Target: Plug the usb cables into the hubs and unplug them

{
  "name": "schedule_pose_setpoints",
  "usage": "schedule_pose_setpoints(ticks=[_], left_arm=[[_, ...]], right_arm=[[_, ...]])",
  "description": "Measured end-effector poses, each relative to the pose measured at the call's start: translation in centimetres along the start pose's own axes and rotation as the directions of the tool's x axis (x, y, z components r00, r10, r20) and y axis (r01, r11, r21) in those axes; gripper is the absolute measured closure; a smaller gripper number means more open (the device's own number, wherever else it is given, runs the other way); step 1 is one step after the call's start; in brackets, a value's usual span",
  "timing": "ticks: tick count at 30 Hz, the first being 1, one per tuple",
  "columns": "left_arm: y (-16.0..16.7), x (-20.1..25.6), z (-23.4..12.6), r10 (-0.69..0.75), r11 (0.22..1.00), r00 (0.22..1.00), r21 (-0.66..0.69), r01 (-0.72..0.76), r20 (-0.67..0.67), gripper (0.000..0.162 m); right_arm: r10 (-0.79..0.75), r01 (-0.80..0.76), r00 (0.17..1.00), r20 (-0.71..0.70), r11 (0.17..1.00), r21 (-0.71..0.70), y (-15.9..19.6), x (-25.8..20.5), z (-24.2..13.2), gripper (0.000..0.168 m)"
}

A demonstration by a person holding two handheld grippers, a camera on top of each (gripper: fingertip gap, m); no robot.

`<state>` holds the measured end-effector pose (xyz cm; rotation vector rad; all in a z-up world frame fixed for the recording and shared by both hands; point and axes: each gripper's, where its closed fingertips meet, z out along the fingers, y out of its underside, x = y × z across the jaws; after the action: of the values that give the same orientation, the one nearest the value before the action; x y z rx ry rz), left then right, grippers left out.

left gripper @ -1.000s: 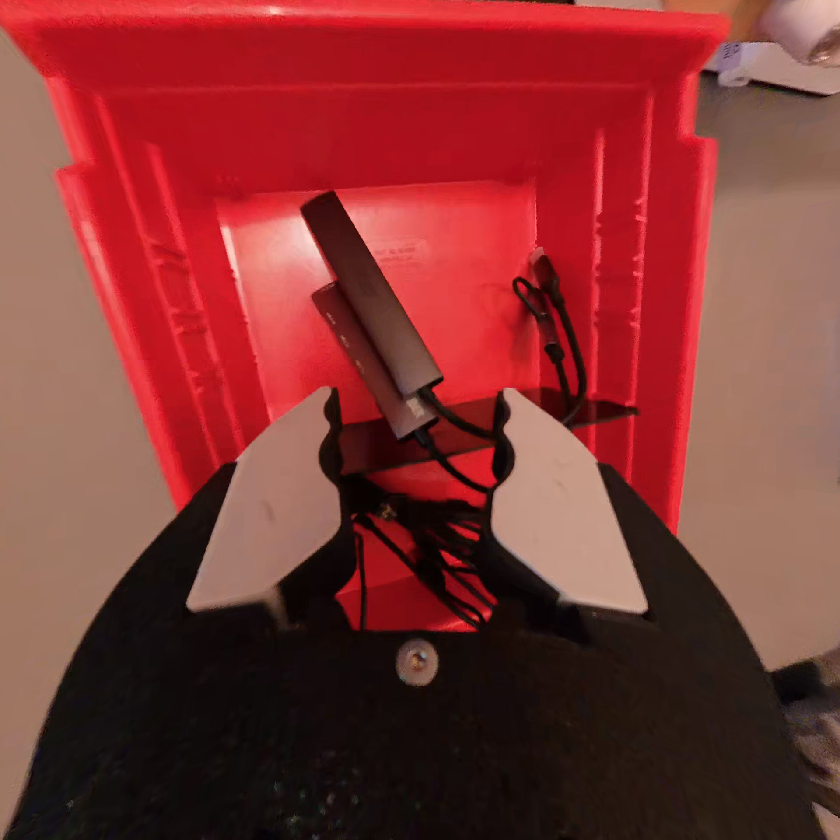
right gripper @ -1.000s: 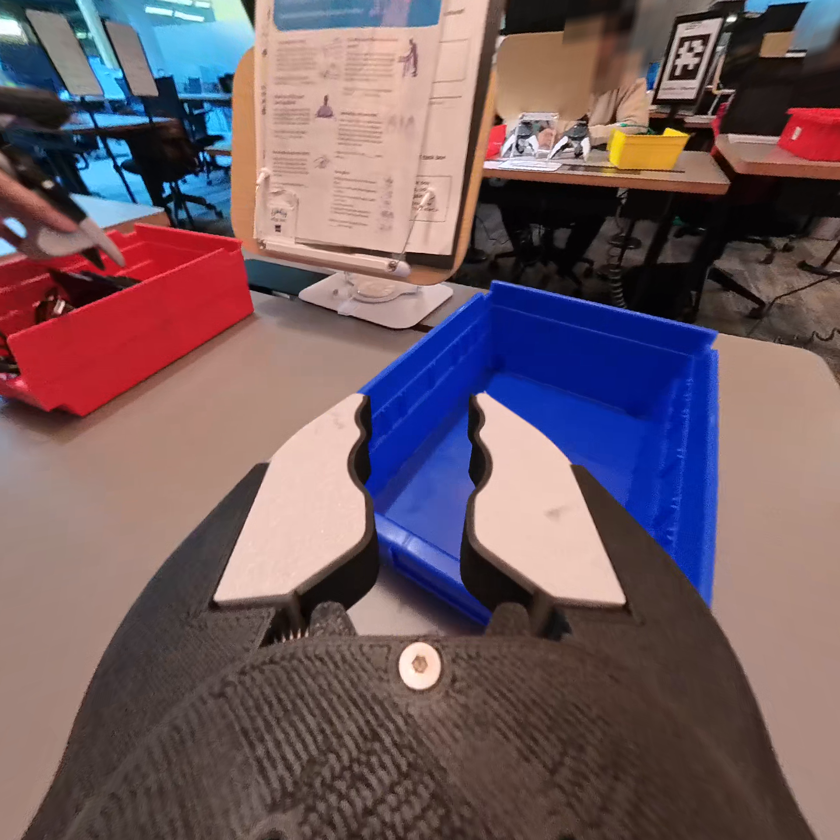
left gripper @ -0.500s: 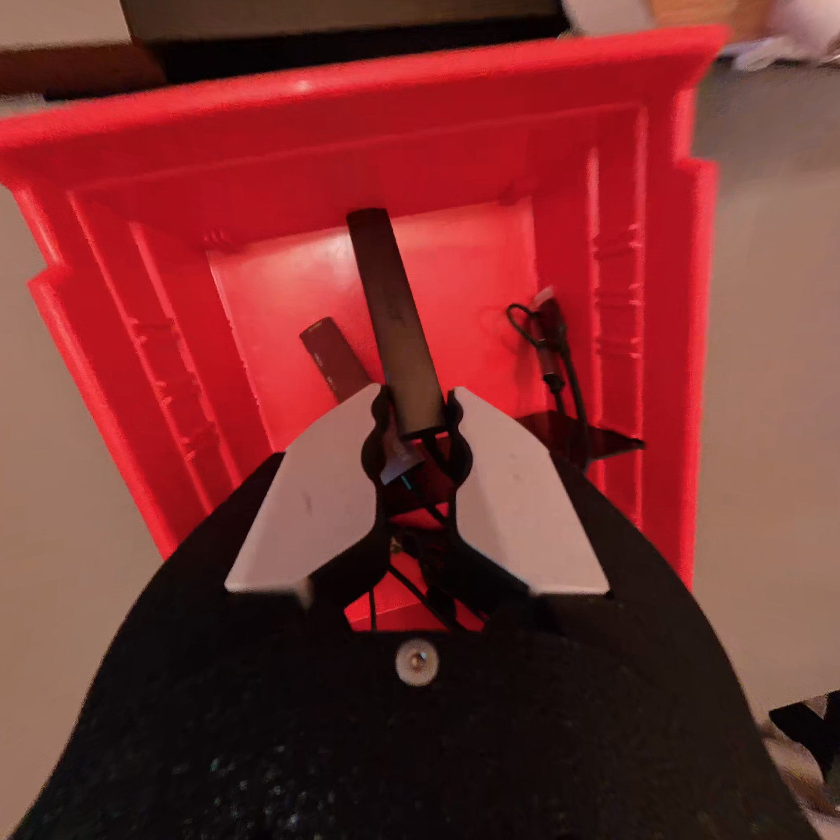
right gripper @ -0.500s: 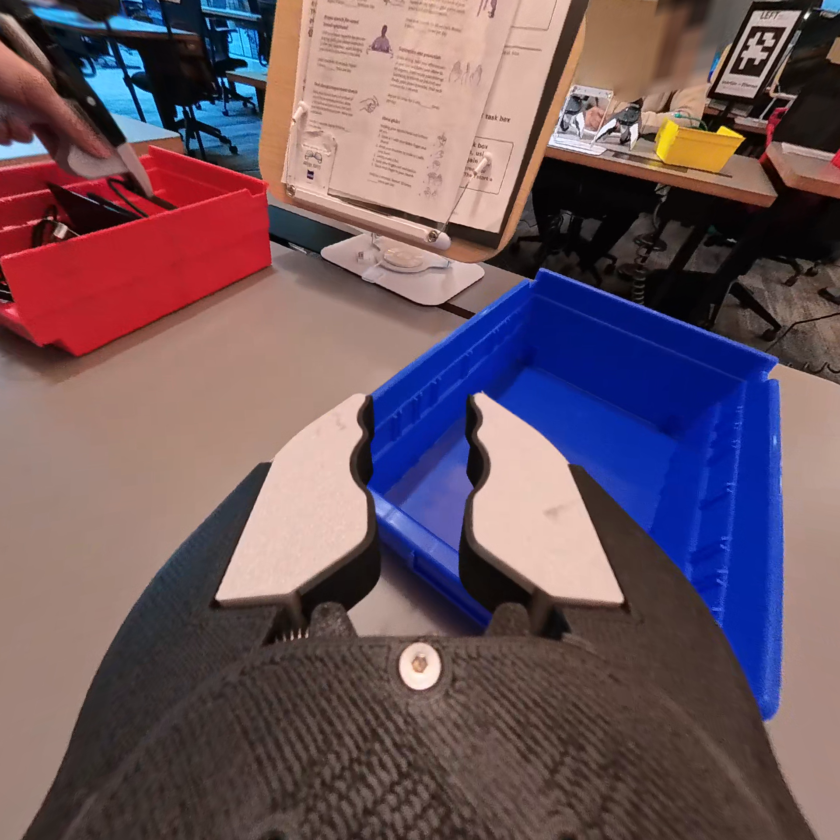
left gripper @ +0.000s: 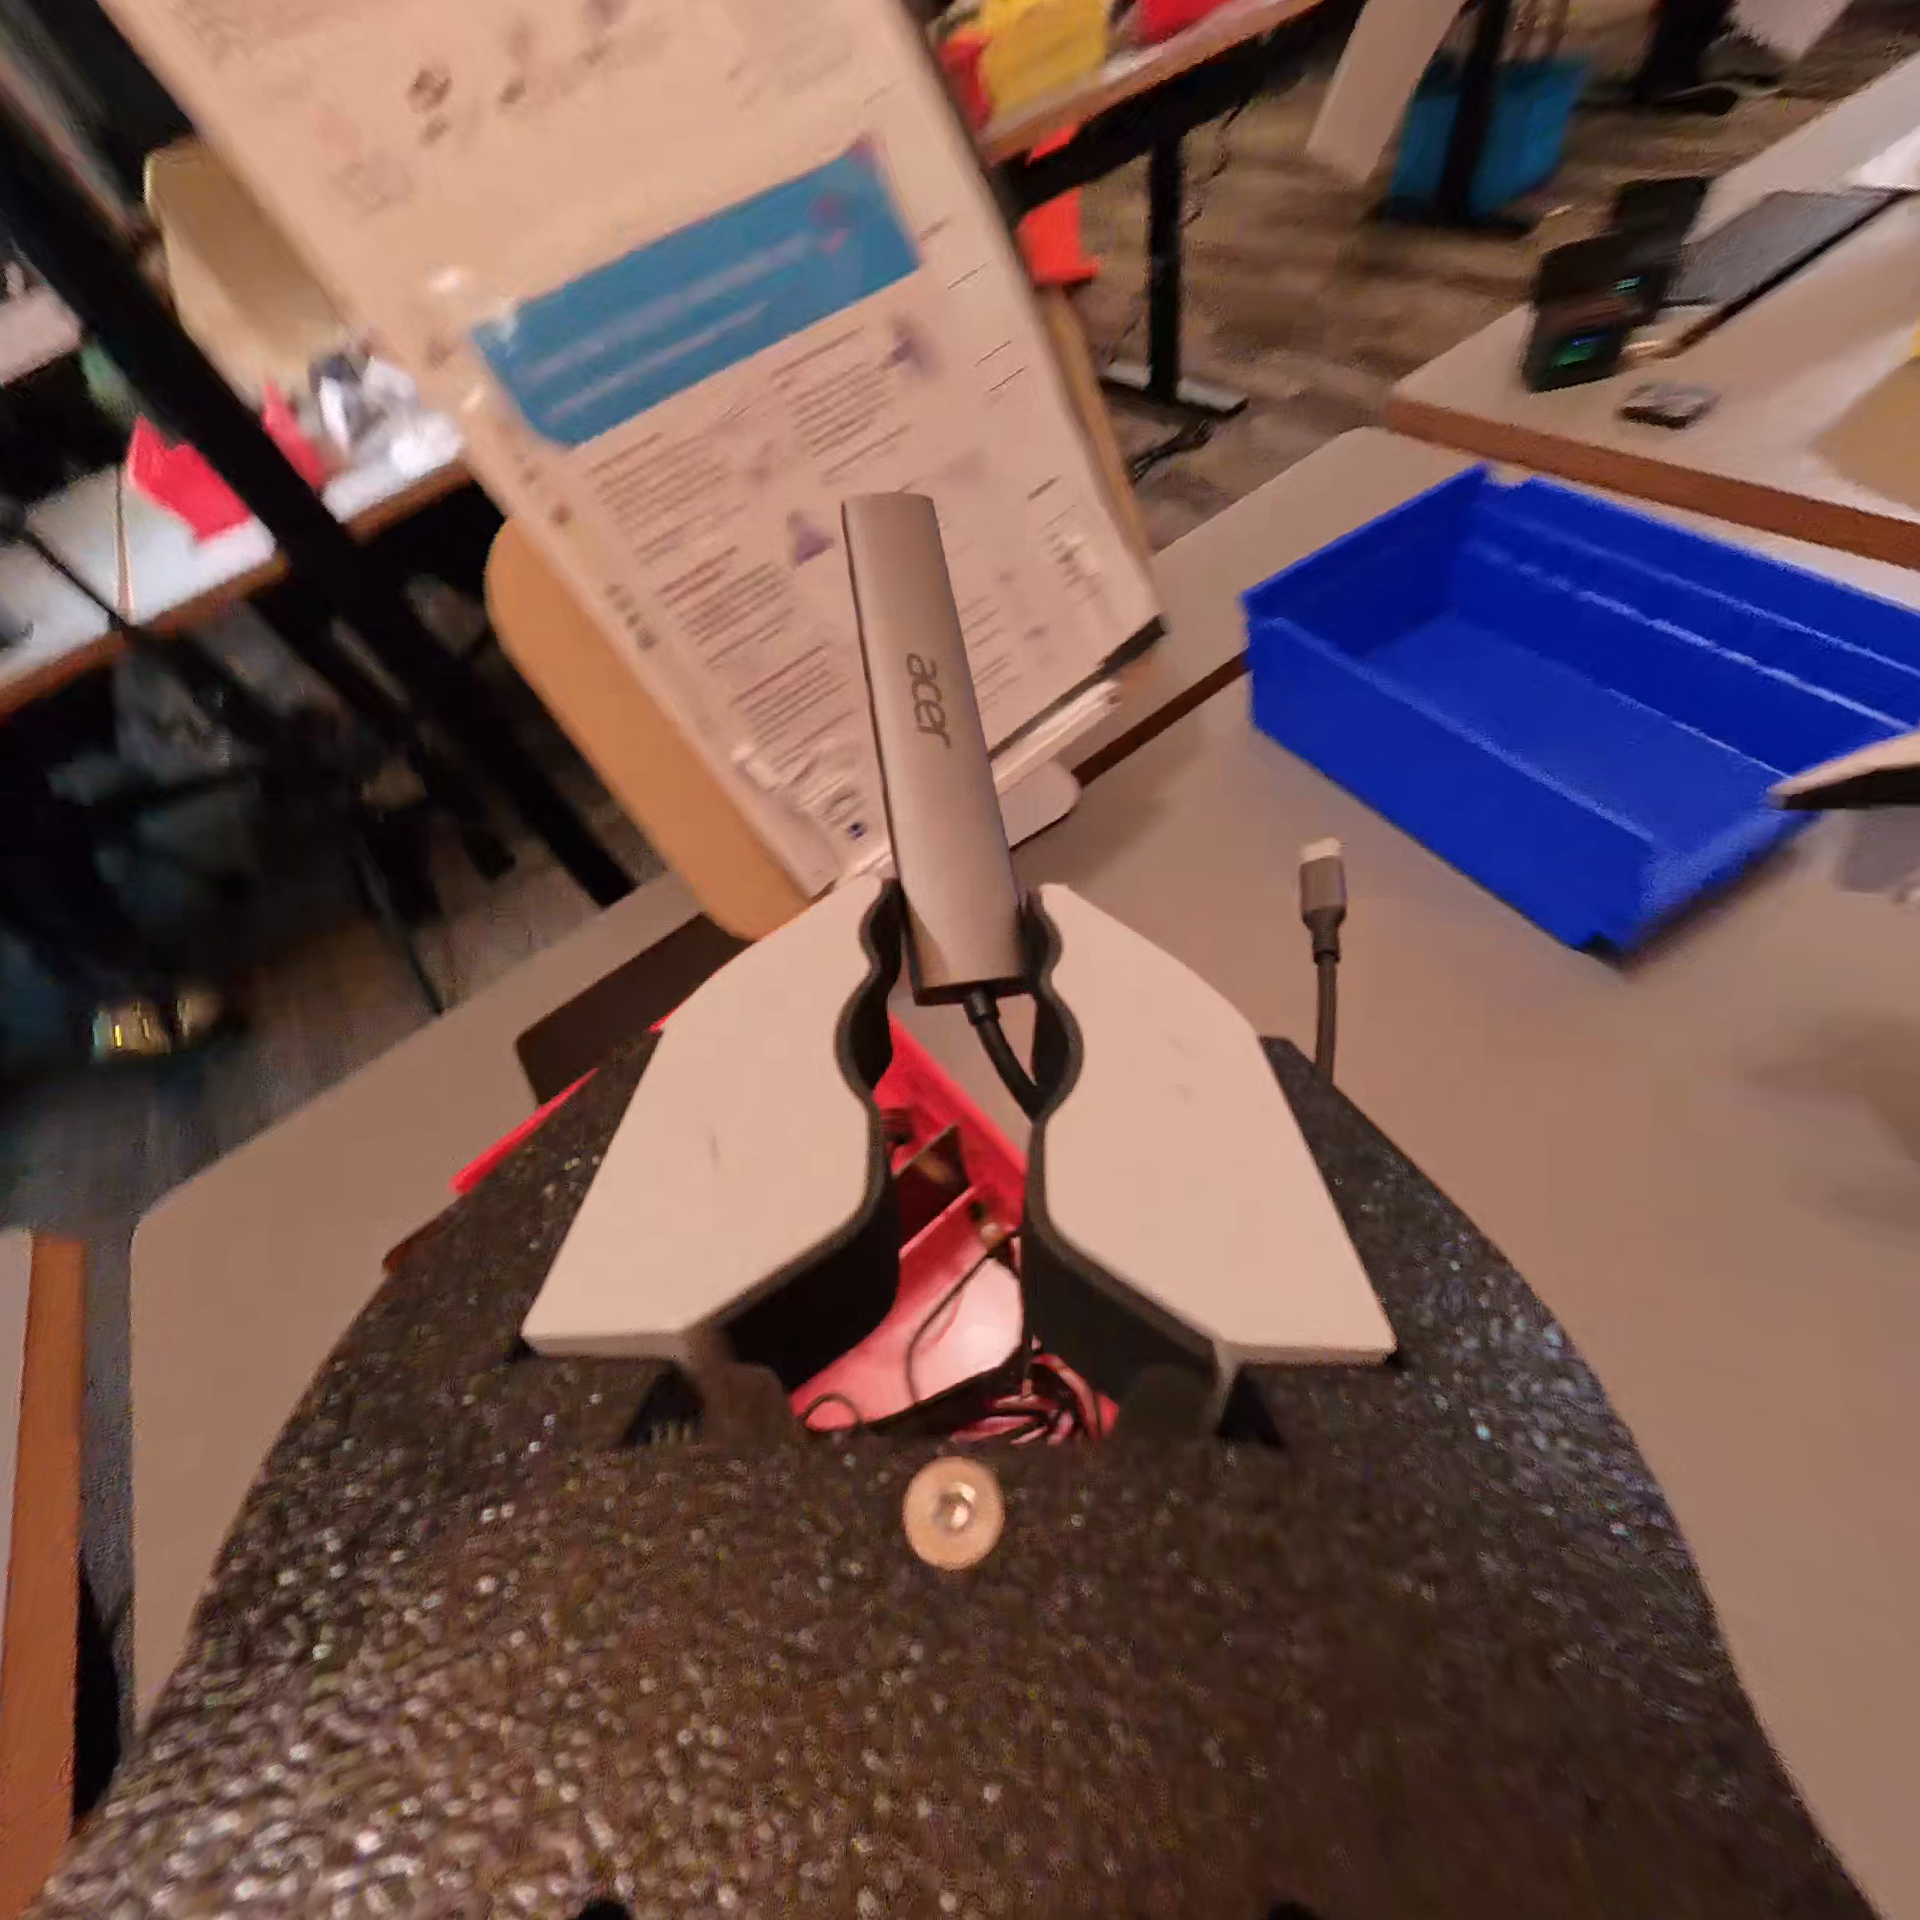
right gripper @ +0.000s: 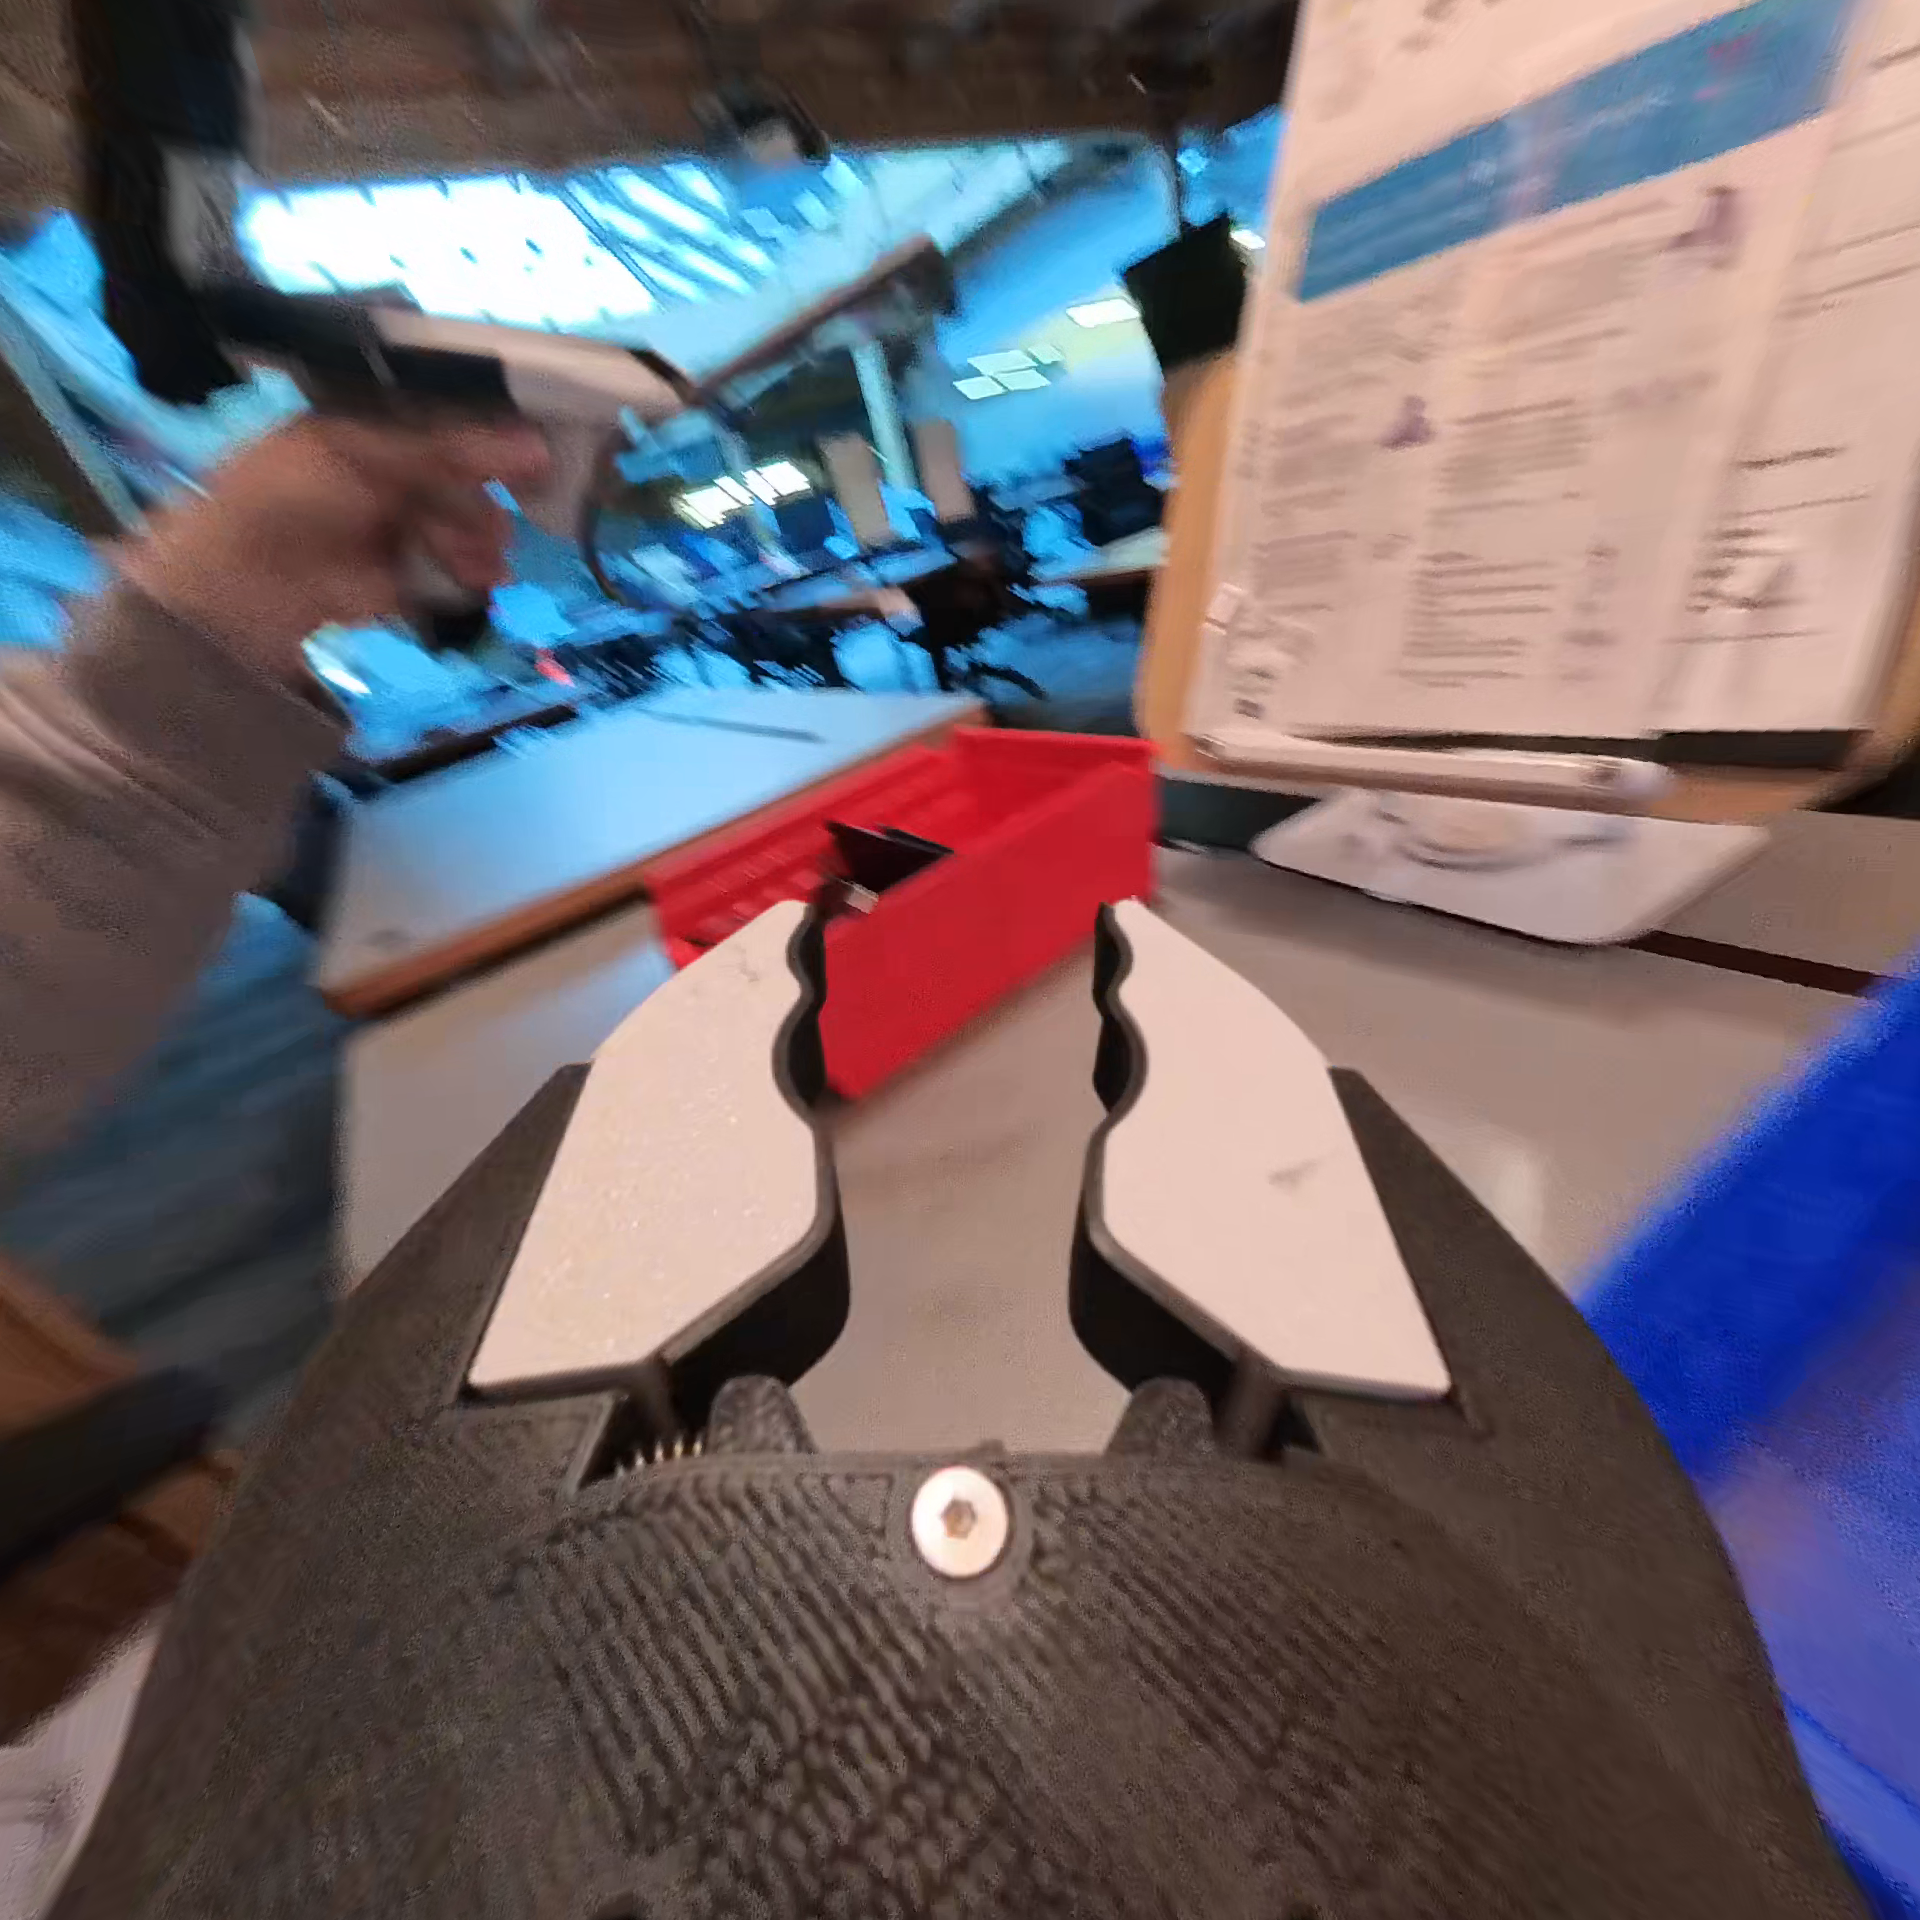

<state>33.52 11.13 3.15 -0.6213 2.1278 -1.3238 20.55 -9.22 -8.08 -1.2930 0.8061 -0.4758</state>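
Observation:
My left gripper (left gripper: 961, 914) is shut on the cable end of a slim grey USB hub (left gripper: 920, 717) and holds it up in the air, pointing away from me. The hub's black cable (left gripper: 1325, 997) curls up on the right and ends in a grey plug (left gripper: 1322, 871). The red bin (left gripper: 935, 1174) with more black cables lies below, mostly hidden by the gripper. My right gripper (right gripper: 956, 935) is open and empty, pointing at the red bin (right gripper: 977, 883) across the grey table. The left gripper (right gripper: 561, 384) shows blurred at the upper left in a hand.
A blue bin (left gripper: 1558, 707) stands on the table to the right; its edge shows in the right wrist view (right gripper: 1787, 1278). A document stand with printed sheets (left gripper: 727, 416) stands at the back of the table (left gripper: 1558, 1195). A right fingertip (left gripper: 1860, 781) enters at the right edge. The gap from one gripper's tips to the other's is roughly 30 cm.
My left gripper closed on the hub in the red bin and lifted it out, tilting up. My right gripper swung left from the blue bin toward the red bin and opened wider.

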Motion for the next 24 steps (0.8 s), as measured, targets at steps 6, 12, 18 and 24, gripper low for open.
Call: schedule_pose_setpoints(ticks=[6,12,18,24], left_arm=[[5.7,12.9,-0.1,0.194,0.966,0.981,0.173,-0.193,0.010,0.140],[11.6,20.0,1.2,0.470,0.824,0.827,0.180,-0.536,0.309,0.140],[12.8,23.1,1.7,0.543,0.732,0.748,0.221,-0.644,0.381,0.141],[13.1,24.8,1.7,0.466,0.794,0.879,0.391,-0.465,0.099,0.135]], right_arm=[[0.221,-0.240,0.961,0.164,0.965,0.106,0.3,-3.0,1.8,0.113],[0.389,-0.393,0.850,0.354,0.917,-0.066,5.3,-5.8,3.6,0.126],[0.449,-0.500,0.736,0.507,0.865,-0.040,5.6,-7.4,3.1,0.155],[0.357,-0.357,0.745,0.564,0.927,-0.116,5.9,-7.4,1.6,0.158]])
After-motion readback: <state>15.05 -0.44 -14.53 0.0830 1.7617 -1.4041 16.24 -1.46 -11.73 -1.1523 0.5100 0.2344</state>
